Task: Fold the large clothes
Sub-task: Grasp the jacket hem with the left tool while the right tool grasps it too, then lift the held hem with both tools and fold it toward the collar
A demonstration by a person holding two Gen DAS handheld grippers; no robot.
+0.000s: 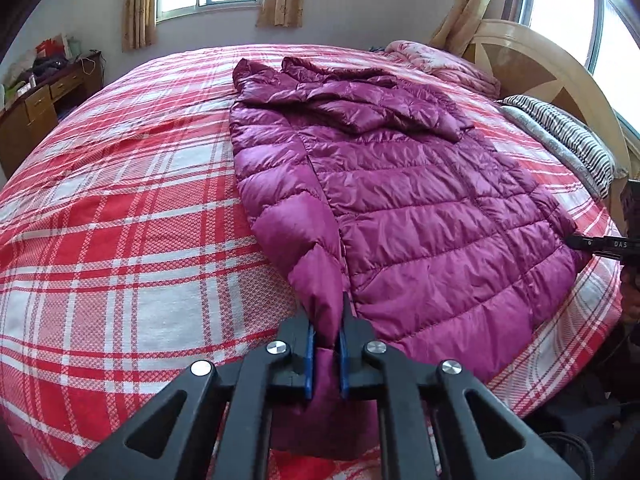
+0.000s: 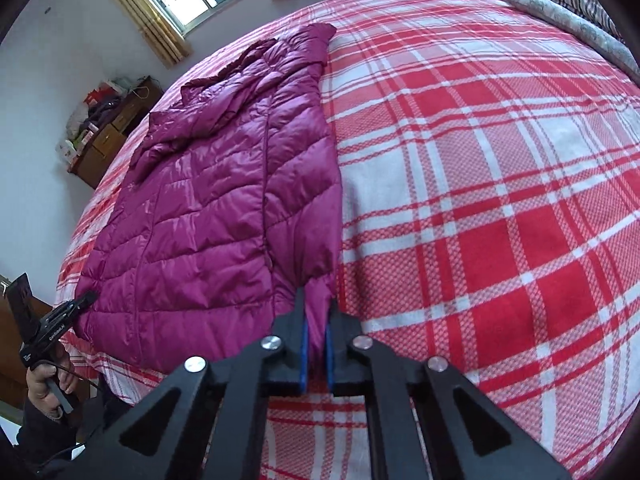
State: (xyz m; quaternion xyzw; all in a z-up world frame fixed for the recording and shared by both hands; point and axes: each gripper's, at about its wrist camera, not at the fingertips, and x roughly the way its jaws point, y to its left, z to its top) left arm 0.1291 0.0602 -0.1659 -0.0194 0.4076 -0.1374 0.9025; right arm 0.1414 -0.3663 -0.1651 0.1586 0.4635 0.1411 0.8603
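A magenta quilted down jacket [image 1: 400,184] lies flat on the red plaid bed [image 1: 120,220], hood and sleeves folded over its far end. In the left wrist view my left gripper [image 1: 326,320] is shut on the jacket's near left hem corner, with fabric bunched between the blue pads [image 1: 309,356]. The right gripper [image 1: 574,241] pokes in at the jacket's right hem corner. In the right wrist view my right gripper [image 2: 316,312] is shut on the right hem corner of the jacket [image 2: 208,200]. The left gripper [image 2: 90,298], held by a hand [image 2: 44,384], meets the other hem corner.
Striped pillows [image 1: 568,136] and a pink quilt [image 1: 440,64] lie by the wooden headboard [image 1: 520,60] at the right. A cluttered wooden desk [image 1: 40,108] stands against the far left wall. Bare plaid sheet [image 2: 480,200] spreads right of the jacket.
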